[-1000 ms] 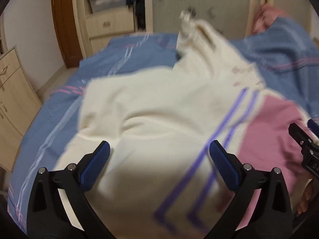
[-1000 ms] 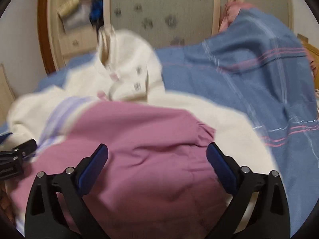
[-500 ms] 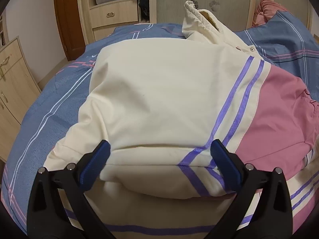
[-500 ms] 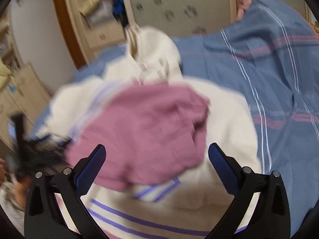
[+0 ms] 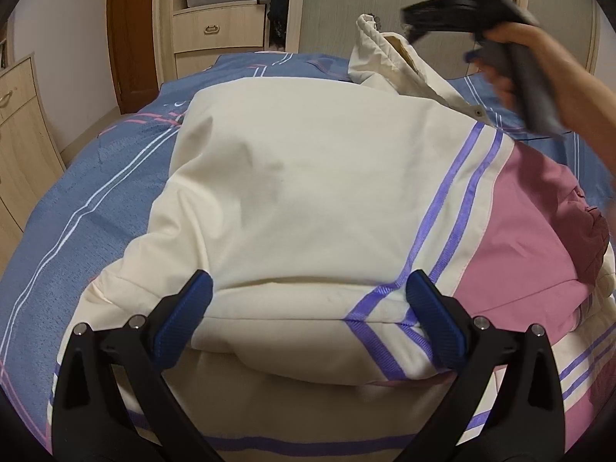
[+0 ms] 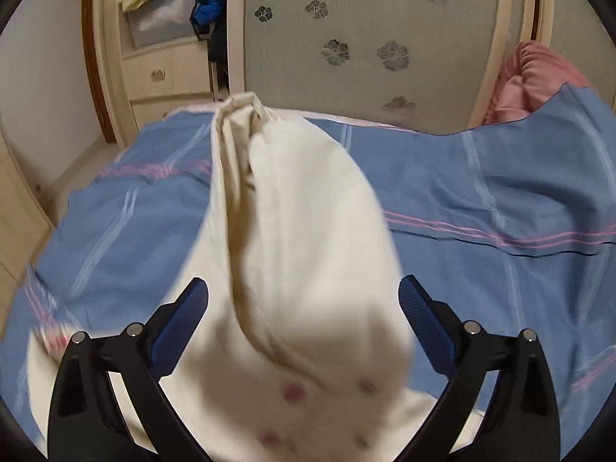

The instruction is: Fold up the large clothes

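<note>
A large cream jacket (image 5: pixel 308 192) with purple stripes and a pink panel (image 5: pixel 531 231) lies folded over on the blue bed cover. My left gripper (image 5: pixel 308 315) is open, its blue pads either side of the near folded edge, holding nothing. The jacket's cream hood (image 5: pixel 385 61) sticks up at the far end. In the right wrist view my right gripper (image 6: pixel 304 319) is open just above the hood (image 6: pixel 300 250), which lies between the fingers. The right gripper and hand also show in the left wrist view (image 5: pixel 500 38), raised above the hood.
The blue striped bed cover (image 6: pixel 481 192) spreads around the jacket. A pink pillow (image 6: pixel 535 77) lies at the far right. A wardrobe with drawers (image 5: pixel 215 30) and a patterned door (image 6: pixel 365 38) stand behind the bed. A wooden cabinet (image 5: pixel 19 134) stands at the left.
The right gripper has left the pink panel and moved up and forward to the hood. The left gripper has stayed at the near folded edge, open.
</note>
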Tool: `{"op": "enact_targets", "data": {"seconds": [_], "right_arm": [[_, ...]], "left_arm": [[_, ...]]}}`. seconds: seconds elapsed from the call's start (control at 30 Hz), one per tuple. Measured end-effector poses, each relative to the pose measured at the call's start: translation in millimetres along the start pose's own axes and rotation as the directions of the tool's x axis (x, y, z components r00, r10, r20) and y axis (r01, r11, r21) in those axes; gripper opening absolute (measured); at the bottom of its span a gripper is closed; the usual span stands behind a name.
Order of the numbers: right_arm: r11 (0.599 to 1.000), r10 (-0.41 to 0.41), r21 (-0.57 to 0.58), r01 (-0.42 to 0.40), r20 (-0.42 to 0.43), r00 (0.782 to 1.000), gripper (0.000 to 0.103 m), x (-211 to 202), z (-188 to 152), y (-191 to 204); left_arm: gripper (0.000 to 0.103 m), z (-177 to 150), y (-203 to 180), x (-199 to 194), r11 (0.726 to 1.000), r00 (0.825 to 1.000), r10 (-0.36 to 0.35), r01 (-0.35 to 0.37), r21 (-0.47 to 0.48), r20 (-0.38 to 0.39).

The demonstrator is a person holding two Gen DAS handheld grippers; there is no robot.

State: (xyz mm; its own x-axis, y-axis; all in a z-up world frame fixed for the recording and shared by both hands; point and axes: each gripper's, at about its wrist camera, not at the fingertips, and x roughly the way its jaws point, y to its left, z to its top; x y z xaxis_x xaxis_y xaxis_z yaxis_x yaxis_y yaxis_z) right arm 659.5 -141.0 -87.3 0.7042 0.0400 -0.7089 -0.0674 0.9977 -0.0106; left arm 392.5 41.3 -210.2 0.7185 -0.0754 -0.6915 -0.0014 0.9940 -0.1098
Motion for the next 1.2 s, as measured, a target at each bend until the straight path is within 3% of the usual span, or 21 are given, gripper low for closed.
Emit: {"op": "enact_targets", "data": {"seconds": [0.1, 0.13, 0.17, 0.2, 0.23, 0.3, 0.33, 0.4, 0.47, 0.53, 0.6, 0.63, 0.7, 0.73, 0.8, 0.83, 0.9, 0.97, 1.0, 1.07, 1.2], "right_arm": [[0.997, -0.08, -0.026, 0.079, -0.073, 0.994, 0.099, 44, 10, 14], [0.995, -0.096, -0.029, 0.094, -0.105, 0.99, 0.091, 58, 10, 14], [0.995, -0.103, -0.024, 0.1, -0.138, 0.985, 0.079, 67, 7, 10], [0.998, -0.063, 0.0, 0.064, -0.162, 0.985, 0.04, 71, 6, 5], [0.999, -0.022, 0.043, 0.029, -0.161, 0.987, 0.014, 69, 8, 0], [0.994, -0.009, 0.108, 0.017, -0.07, 0.998, 0.007, 35, 7, -9], [0.996, -0.007, 0.093, 0.006, 0.015, 1.0, 0.007, 4, 5, -9], [1.0, 0.022, -0.018, -0.019, 0.174, 0.984, 0.006, -62, -11, 4], [0.988, 0.138, -0.102, -0.113, 0.288, 0.948, 0.006, -137, -48, 8], [0.964, 0.261, -0.143, -0.224, 0.349, 0.9, 0.006, -203, -98, 2], [0.936, 0.341, -0.211, -0.282, 0.343, 0.875, 0.007, -246, -153, -4], [0.923, 0.362, -0.254, -0.29, 0.312, 0.878, 0.011, -262, -186, -8], [0.922, 0.317, -0.297, -0.247, 0.218, 0.923, 0.02, -271, -243, -12], [0.933, 0.231, -0.315, -0.173, 0.158, 0.96, 0.039, -268, -274, -15], [0.943, 0.176, -0.297, -0.151, 0.058, 0.983, 0.078, -264, -321, -28], [0.956, 0.18, -0.242, -0.165, 0.041, 0.983, 0.08, -269, -338, -40], [0.969, 0.227, -0.1, -0.224, 0.017, 0.974, 0.08, -283, -354, -68], [0.957, 0.288, 0.031, -0.288, 0.022, 0.958, 0.08, -299, -360, -94], [0.96, 0.268, 0.075, -0.268, 0.018, 0.963, 0.081, -307, -361, -105], [0.968, 0.204, 0.13, -0.216, 0.095, 0.974, 0.081, -323, -357, -118], [0.944, 0.289, 0.076, -0.322, 0.283, 0.915, 0.071, -372, -317, -107]], "left_arm": [[0.101, 0, 3, 0, 1.0, 1.0, -0.018, 0.018, -0.011, 0.007], [0.101, 0, 3, 0, 1.0, 1.0, -0.022, 0.022, -0.013, 0.007], [0.101, 0, 4, 0, 1.0, 1.0, -0.025, 0.025, -0.015, 0.009], [0.101, 0, 4, 0, 1.0, 1.0, -0.026, 0.027, -0.016, 0.01], [0.101, 0, 4, 0, 0.999, 1.0, -0.027, 0.027, -0.016, 0.01], [0.101, 0, 4, 1, 1.0, 1.0, -0.025, 0.025, -0.015, 0.009], [0.101, 0, 5, 1, 1.0, 1.0, -0.024, 0.024, -0.014, 0.008], [0.101, 0, 5, 2, 1.0, 1.0, -0.022, 0.022, -0.013, 0.003], [0.101, 0, 5, 3, 1.0, 1.0, -0.023, 0.023, -0.014, 0.001], [0.101, 1, 6, 2, 0.999, 1.0, -0.027, 0.027, -0.017, 0.002], [0.101, 0, 8, 0, 0.999, 0.999, -0.036, 0.036, -0.028, 0.008], [0.101, 0, 10, 0, 0.999, 0.999, -0.041, 0.042, -0.033, 0.012], [0.101, -1, 13, -3, 0.998, 0.999, -0.051, 0.052, -0.048, 0.017], [0.101, -2, 14, -4, 0.997, 0.998, -0.053, 0.054, -0.052, 0.02], [0.101, -4, 15, -7, 0.997, 0.998, -0.053, 0.054, -0.055, 0.022], [0.101, -5, 16, -9, 0.997, 0.998, -0.052, 0.054, -0.055, 0.025], [0.101, -8, 15, -10, 0.998, 0.999, -0.043, 0.044, -0.049, 0.025], [0.101, -9, 15, -11, 0.998, 0.999, -0.039, 0.04, -0.051, 0.027], [0.101, -10, 16, -12, 0.998, 0.999, -0.041, 0.042, -0.055, 0.03], [0.101, -13, 18, -14, 0.996, 0.998, -0.048, 0.051, -0.068, 0.04], [0.101, -14, 17, -13, 0.996, 0.998, -0.045, 0.048, -0.069, 0.042]]}}
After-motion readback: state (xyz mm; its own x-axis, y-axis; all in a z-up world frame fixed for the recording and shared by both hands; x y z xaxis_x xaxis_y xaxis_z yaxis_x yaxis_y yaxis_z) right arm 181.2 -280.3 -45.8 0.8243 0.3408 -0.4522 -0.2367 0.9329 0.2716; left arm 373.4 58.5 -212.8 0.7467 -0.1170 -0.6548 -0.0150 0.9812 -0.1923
